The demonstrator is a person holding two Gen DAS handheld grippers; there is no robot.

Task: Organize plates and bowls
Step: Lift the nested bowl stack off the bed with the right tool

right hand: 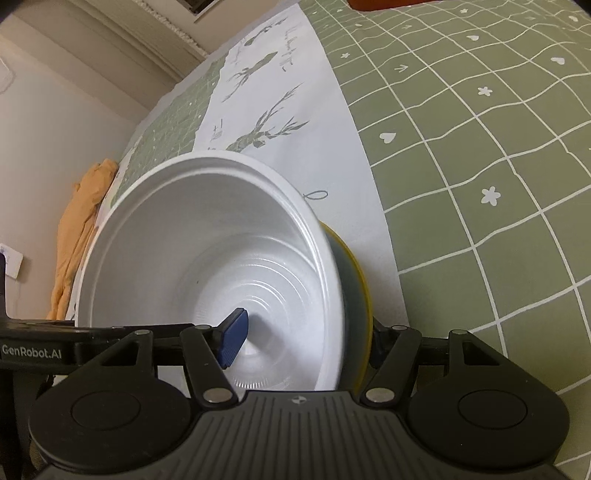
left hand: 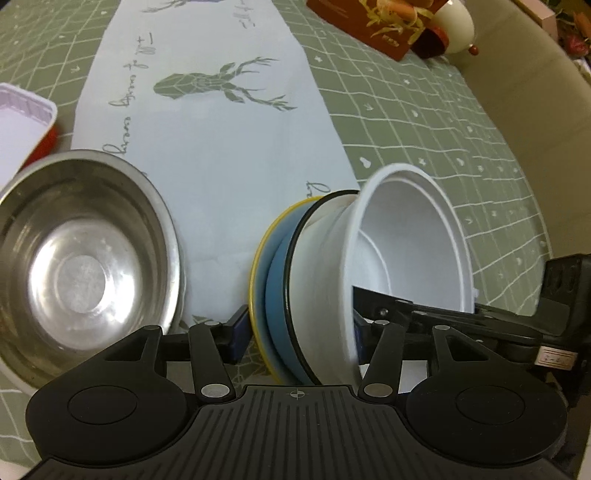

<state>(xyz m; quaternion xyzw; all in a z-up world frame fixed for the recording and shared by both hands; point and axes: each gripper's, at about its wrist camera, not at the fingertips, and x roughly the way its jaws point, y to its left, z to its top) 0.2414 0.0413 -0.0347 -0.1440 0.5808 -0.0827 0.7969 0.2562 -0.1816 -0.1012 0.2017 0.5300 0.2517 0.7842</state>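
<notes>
L tongs [left hand: 299, 332] clamp tilted stack edge-on: yellow plate [left hand: 258, 295], blue plate [left hand: 277, 295], white bowl [left hand: 406, 251]. R tongs [right hand: 303, 339] grip same stack, one pad inside bowl, other prob. behind plates. Steel bowl [left hand: 85, 258] just left, on table [left hand: 443, 147].

Looks like somebody's home, a dining table setup. The table wears a green tablecloth [left hand: 424, 122] with a white grid and little hearts and stars, plus a pale runner [left hand: 221, 129] printed with deer down the middle. At about 1 o'clock in the left wrist view sits a red gift-style box [left hand: 365, 26]. The right wrist view shows a cream wall [right hand: 55, 122] at 10 o'clock and an orange cloth [right hand: 81, 229] hanging at 9.
</notes>
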